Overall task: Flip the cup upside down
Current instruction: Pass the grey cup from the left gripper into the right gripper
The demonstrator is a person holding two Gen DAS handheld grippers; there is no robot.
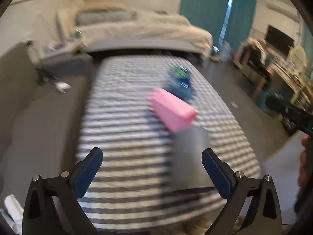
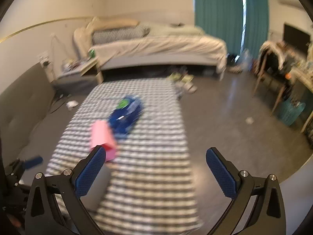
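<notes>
the cup [image 1: 173,110] lies on its side on the cloth [image 1: 125,121], a packet [image 1: 181,83], seemingly touching, just behind it.

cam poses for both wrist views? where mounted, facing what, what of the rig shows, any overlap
Left wrist: behind the left gripper, looking down its open fingers at the striped cloth, with the pink cup ahead and right; the right gripper shows at the right edge.
Right wrist: behind the right gripper, same heading, cup ahead and left by its left finger; left gripper at lower left.
Shared: cloth, cup, blue bag, bed, curtains.
</notes>
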